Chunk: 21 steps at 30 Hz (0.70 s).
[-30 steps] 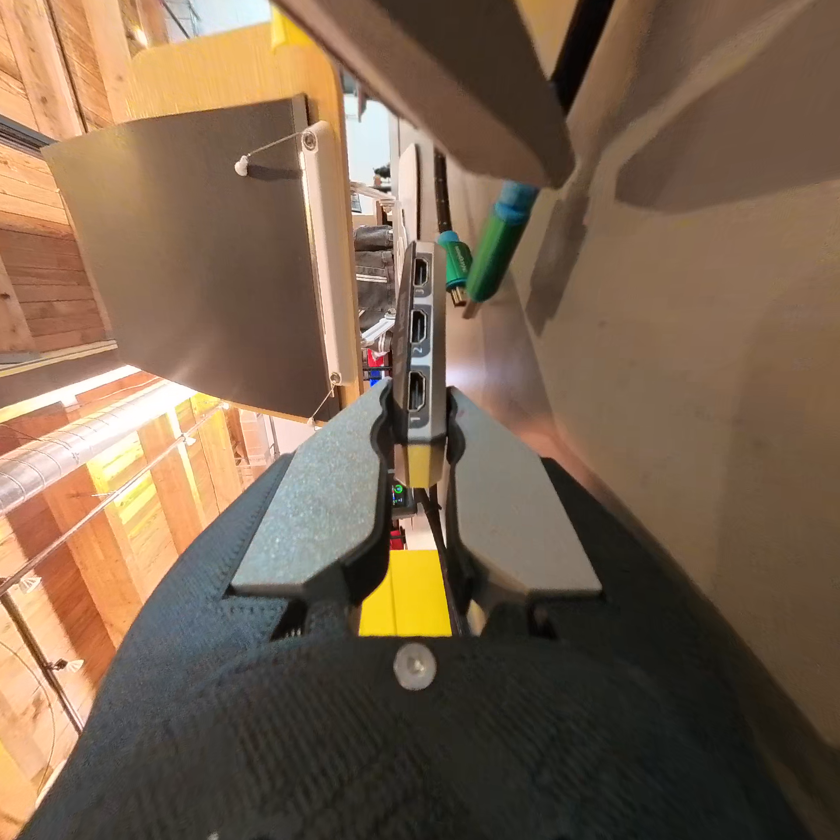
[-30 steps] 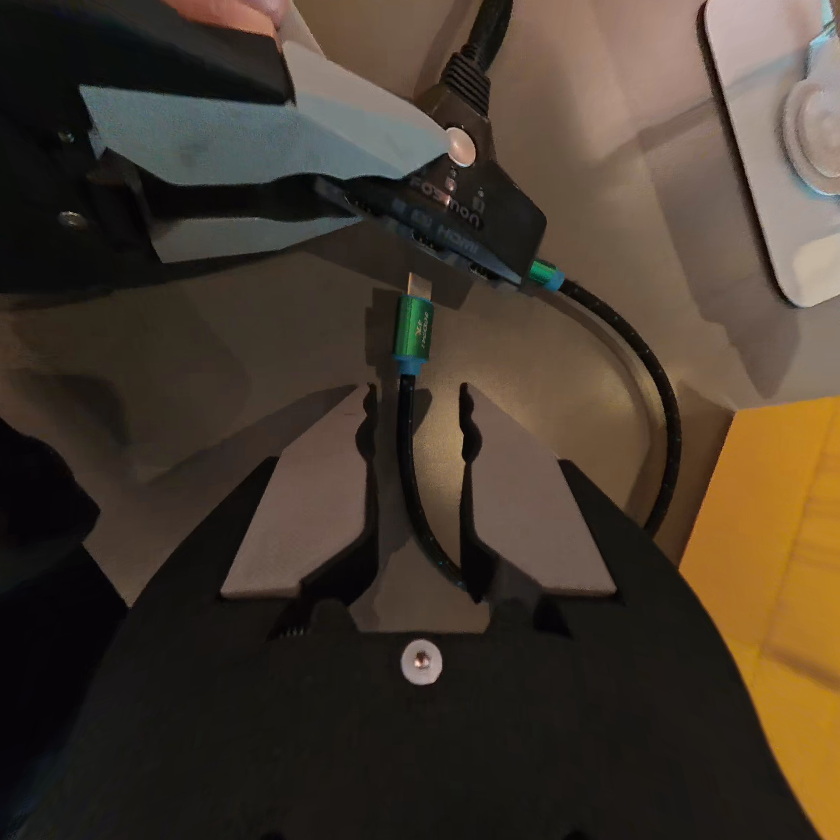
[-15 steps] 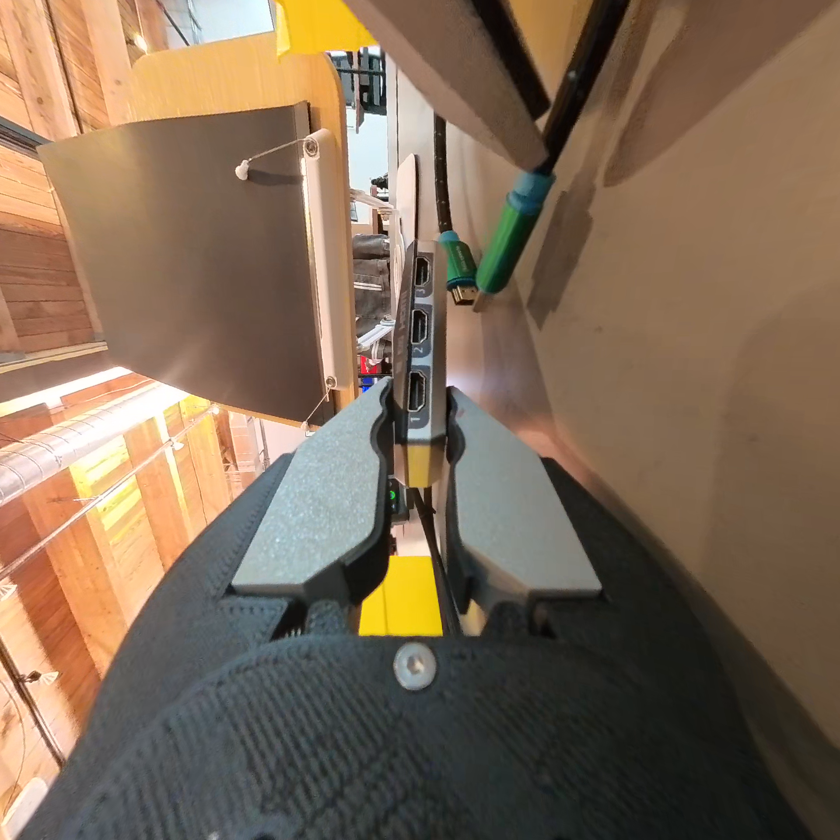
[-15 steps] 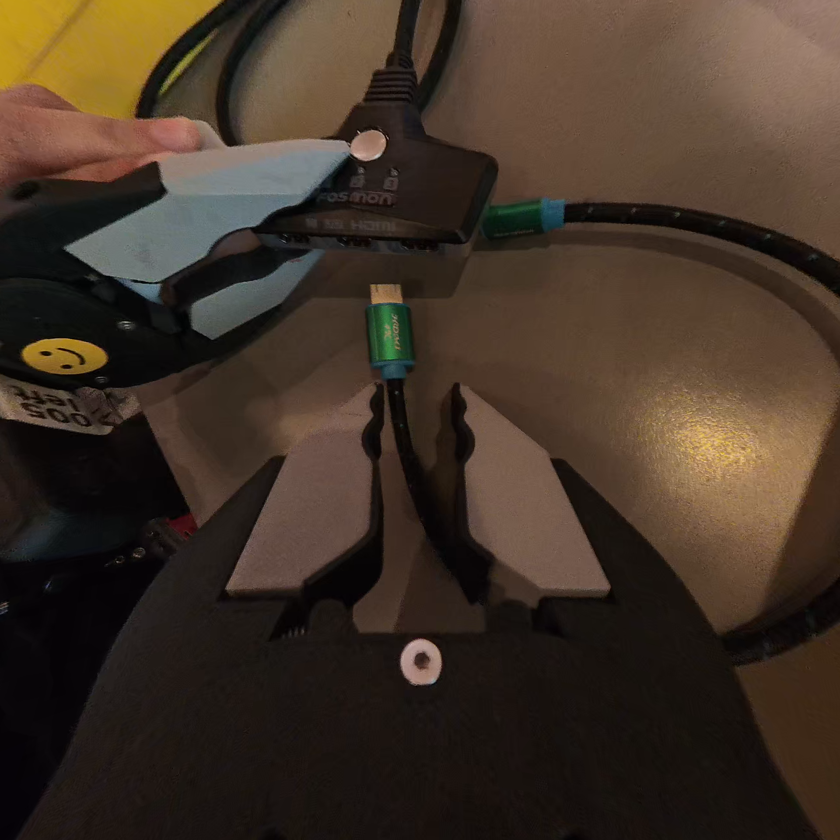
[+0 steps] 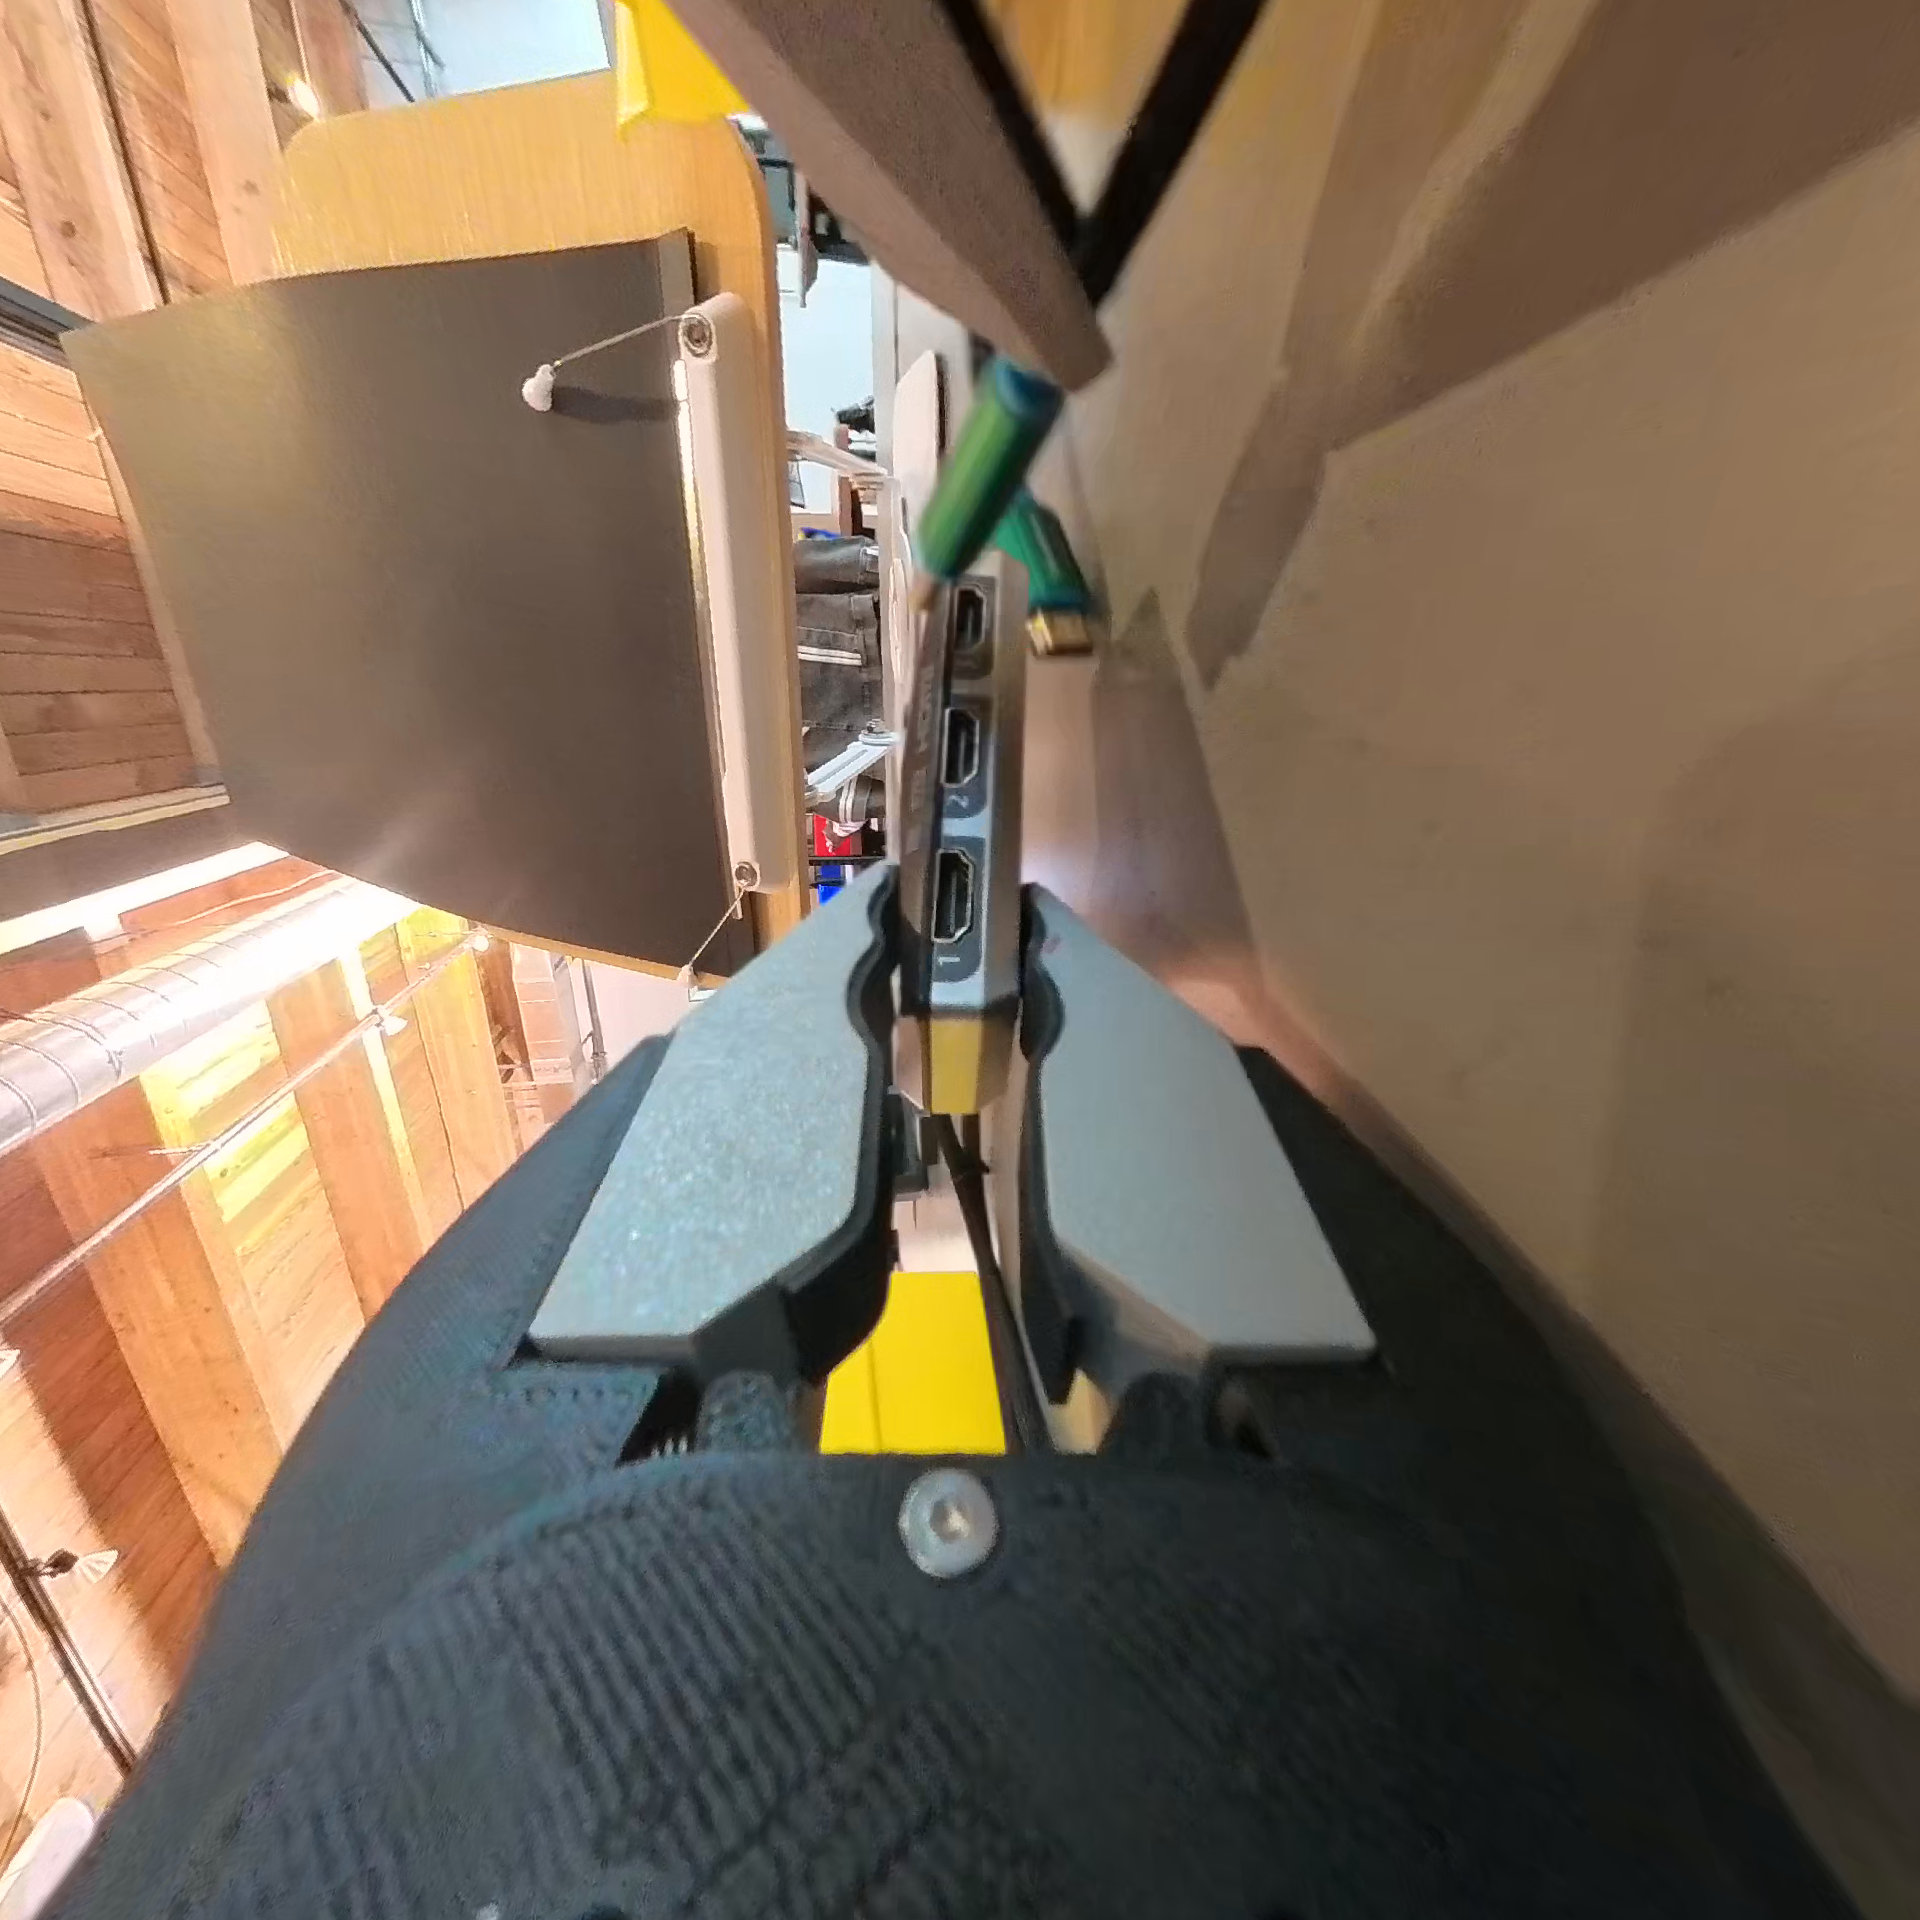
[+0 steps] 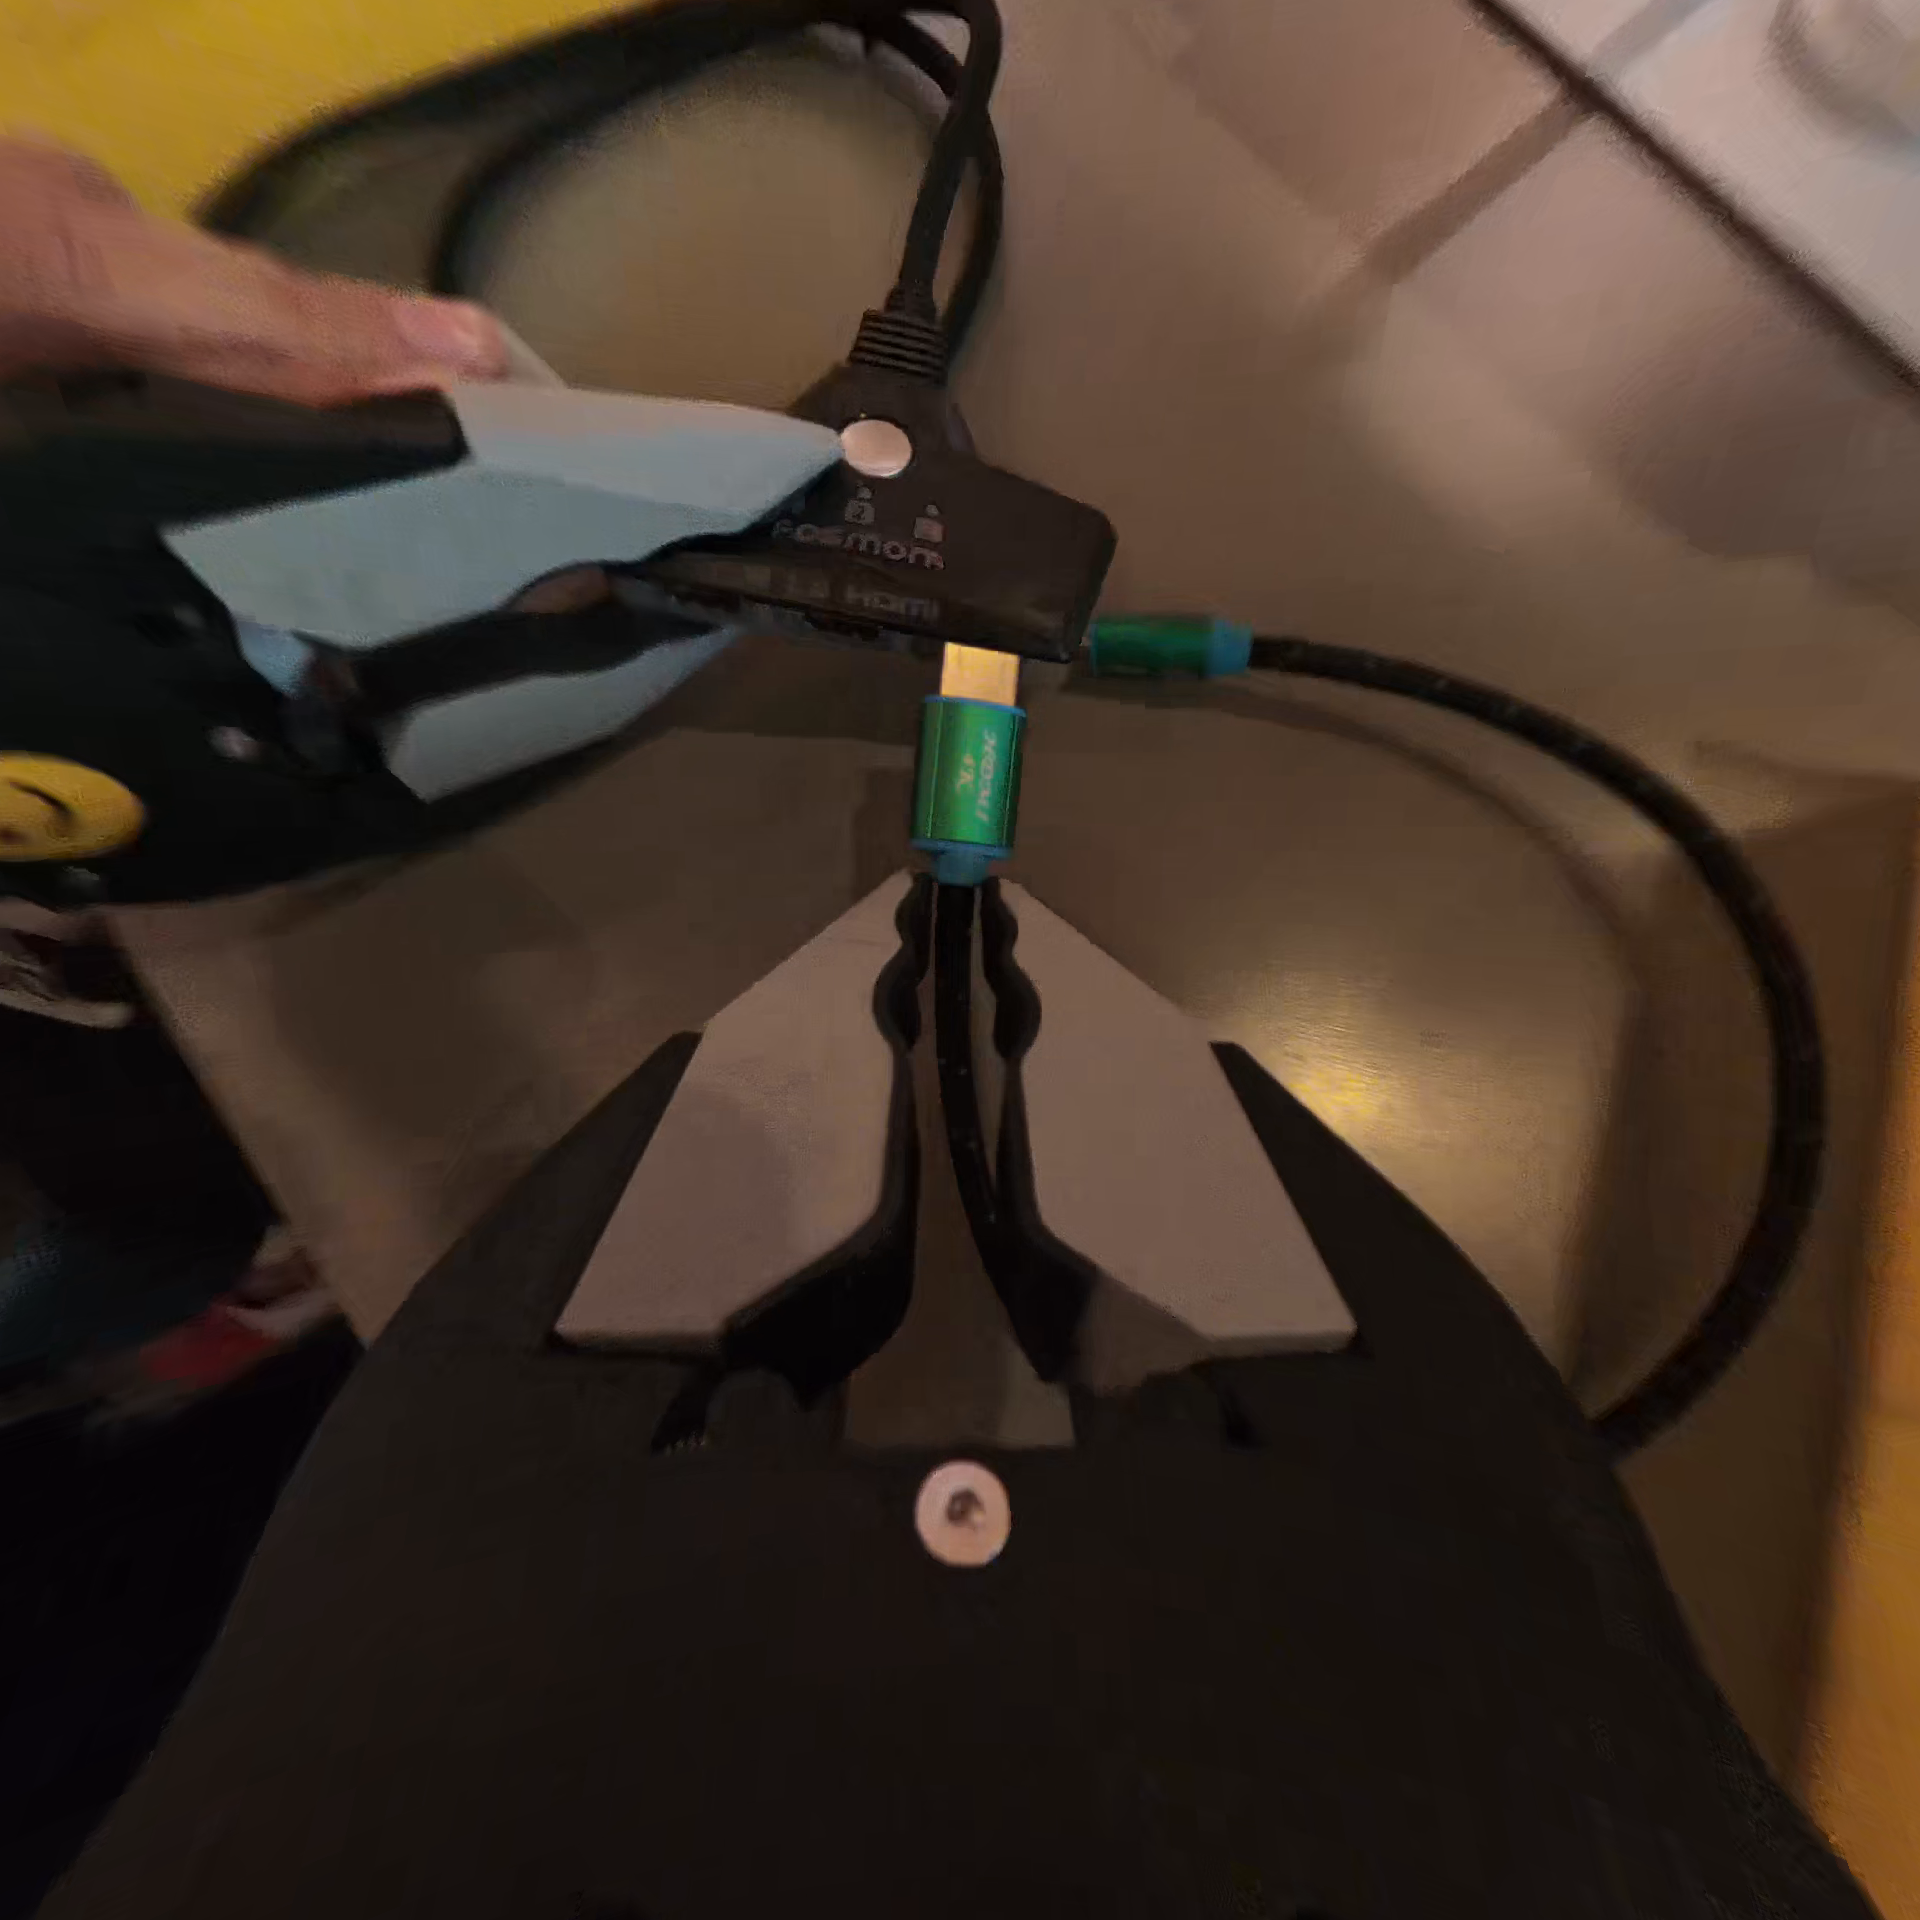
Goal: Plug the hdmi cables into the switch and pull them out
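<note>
my left gripper [image 5: 958,940] is clamped on the near end of the black hdmi switch [image 5: 961,810], one finger on each flat face. in the left wrist view the switch stands on edge and shows a row of three ports. the port nearest my fingers and the middle port are unoccupied. in the right wrist view the same gripper enters from the left, with a person's hand [image 6: 197,281] on top of it, and its pale blue fingers [image 6: 499,509] pinch the left end of the switch above the grey table [image 6: 1455,416]. a round silver button [image 6: 876,449] sits on the top face of the switch. a black lead [image 6: 925,239] leaves the back of the switch and loops away over the table.

my right gripper [image 6: 956,914] is closed on a braided black cable [image 6: 961,1060], just behind its green plug [image 6: 966,769]. the gold tip [image 6: 979,673] of that plug sits at the front edge of the switch, at the far port; i cannot tell whether it has entered the port. in the left wrist view the plug comes in at an angle and its tip meets the upper edge of the switch beside that port.

farther right, a second green plug [image 6: 1164,646] lies just beside the right end of the switch. its braided cable [image 6: 1714,883] curves down the right side of the table. a yellow surface [image 6: 1870,1143] borders the table at the right edge.
</note>
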Tool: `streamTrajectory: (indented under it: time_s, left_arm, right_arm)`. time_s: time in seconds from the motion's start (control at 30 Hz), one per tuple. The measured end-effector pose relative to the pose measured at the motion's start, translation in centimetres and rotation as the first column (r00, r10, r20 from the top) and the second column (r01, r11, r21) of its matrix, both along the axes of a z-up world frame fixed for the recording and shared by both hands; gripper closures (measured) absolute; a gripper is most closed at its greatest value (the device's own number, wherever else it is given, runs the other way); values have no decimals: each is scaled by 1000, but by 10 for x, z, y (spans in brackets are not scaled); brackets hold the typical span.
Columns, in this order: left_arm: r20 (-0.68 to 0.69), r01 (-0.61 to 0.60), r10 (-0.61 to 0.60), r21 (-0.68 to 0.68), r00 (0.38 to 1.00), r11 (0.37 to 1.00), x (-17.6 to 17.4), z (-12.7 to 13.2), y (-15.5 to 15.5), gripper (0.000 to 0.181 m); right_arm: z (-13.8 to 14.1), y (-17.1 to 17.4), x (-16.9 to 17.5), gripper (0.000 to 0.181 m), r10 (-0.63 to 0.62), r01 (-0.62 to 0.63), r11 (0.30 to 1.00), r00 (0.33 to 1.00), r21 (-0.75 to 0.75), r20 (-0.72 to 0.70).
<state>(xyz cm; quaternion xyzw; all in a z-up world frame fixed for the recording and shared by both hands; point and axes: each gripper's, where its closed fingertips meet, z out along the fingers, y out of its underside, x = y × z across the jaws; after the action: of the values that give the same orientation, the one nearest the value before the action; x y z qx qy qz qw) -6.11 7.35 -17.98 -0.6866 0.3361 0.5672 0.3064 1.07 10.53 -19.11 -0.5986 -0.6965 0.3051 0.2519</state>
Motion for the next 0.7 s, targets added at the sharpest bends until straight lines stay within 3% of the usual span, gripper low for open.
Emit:
streamTrajectory:
  time_s: [0.07, 0.13, 0.4, 0.7]
  left_arm:
    - [-27, -4, 3, -16, 1000, 1000, 0, -2, 1, 163]
    - [-44, 7, -8, -27, 999, 1000, 3, -3, 2, 163]
    - [-57, 2, -3, -22, 998, 1000, 2, -1, 2, 163]
    - [-128, -10, 7, -18, 992, 1000, 1, 3, 1, 163]
  right_arm:
    - [1, 0, 4, 174, -3, -6, 984, 999, 181, 53]
    - [2, -2, 3, 175, 3, -28, 966, 995, 258, 95]
    - [-4, -21, 5, 175, 123, -202, 939, 953, 277, 278]
    - [-10, -22, 2, 176, 104, -222, 934, 919, 281, 380]
